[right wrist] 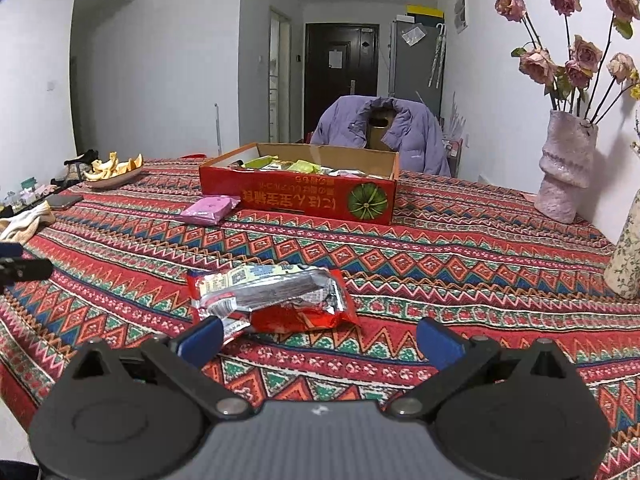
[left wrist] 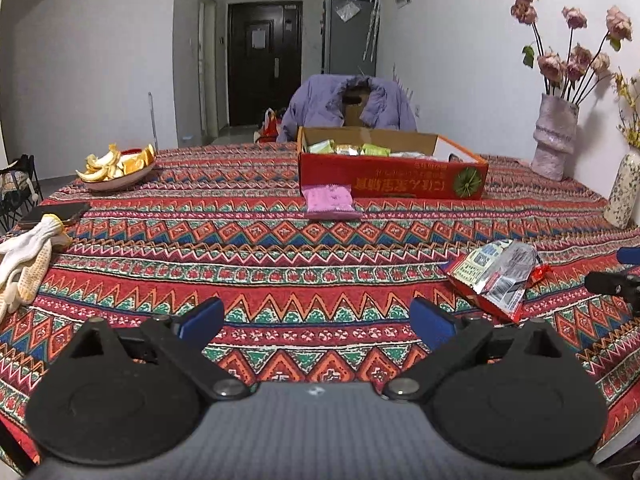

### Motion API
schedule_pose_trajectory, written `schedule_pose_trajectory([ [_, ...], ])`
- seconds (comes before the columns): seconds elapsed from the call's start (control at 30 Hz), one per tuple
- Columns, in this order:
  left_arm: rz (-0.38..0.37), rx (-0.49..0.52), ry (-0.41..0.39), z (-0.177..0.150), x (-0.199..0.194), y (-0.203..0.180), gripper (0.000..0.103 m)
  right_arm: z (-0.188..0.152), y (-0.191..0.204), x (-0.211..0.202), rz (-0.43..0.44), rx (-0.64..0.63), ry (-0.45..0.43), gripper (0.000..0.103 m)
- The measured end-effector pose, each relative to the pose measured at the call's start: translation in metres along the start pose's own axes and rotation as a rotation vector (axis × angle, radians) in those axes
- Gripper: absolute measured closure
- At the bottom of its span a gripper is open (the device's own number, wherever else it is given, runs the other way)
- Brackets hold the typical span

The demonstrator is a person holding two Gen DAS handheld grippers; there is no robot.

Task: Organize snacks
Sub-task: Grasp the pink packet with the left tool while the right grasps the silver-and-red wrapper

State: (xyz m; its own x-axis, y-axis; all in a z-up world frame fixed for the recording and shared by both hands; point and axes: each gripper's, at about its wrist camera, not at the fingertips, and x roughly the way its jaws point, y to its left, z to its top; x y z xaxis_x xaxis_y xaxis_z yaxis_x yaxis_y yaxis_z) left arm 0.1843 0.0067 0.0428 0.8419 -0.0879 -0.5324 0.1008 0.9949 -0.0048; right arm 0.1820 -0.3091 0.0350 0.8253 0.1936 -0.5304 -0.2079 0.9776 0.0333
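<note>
A red cardboard box (left wrist: 392, 174) with several snack packs inside stands on the patterned tablecloth at the far middle; it also shows in the right wrist view (right wrist: 298, 196). A pink packet (left wrist: 330, 201) lies against its front, also seen in the right wrist view (right wrist: 208, 209). A red and silver snack bag (right wrist: 272, 298) lies flat just ahead of my right gripper (right wrist: 318, 342), which is open and empty. The bag shows at the right in the left wrist view (left wrist: 494, 274). My left gripper (left wrist: 316, 322) is open and empty over bare cloth.
A plate of orange peels (left wrist: 116, 168) sits far left. White gloves (left wrist: 26, 262) and a dark phone (left wrist: 54, 214) lie at the left edge. A pink vase of dried roses (left wrist: 554, 142) and a speckled vase (left wrist: 622, 192) stand at the right. A chair with a purple jacket (left wrist: 348, 106) is behind the table.
</note>
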Motion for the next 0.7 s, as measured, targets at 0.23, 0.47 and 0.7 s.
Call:
schedule_pose_trajectory([
  [0.23, -0.024, 0.029, 0.030, 0.019, 0.034, -0.001, 0.002, 0.017, -0.001, 0.025, 0.037, 0.032, 0.004, 0.000],
  [0.47, -0.038, 0.052, 0.075, 0.058, 0.100, -0.005, 0.002, 0.030, 0.005, 0.056, 0.075, 0.049, 0.041, 0.000],
  [0.7, -0.056, 0.032, 0.107, 0.090, 0.175, -0.002, 0.002, 0.017, 0.008, 0.092, 0.270, 0.238, 0.146, 0.001],
])
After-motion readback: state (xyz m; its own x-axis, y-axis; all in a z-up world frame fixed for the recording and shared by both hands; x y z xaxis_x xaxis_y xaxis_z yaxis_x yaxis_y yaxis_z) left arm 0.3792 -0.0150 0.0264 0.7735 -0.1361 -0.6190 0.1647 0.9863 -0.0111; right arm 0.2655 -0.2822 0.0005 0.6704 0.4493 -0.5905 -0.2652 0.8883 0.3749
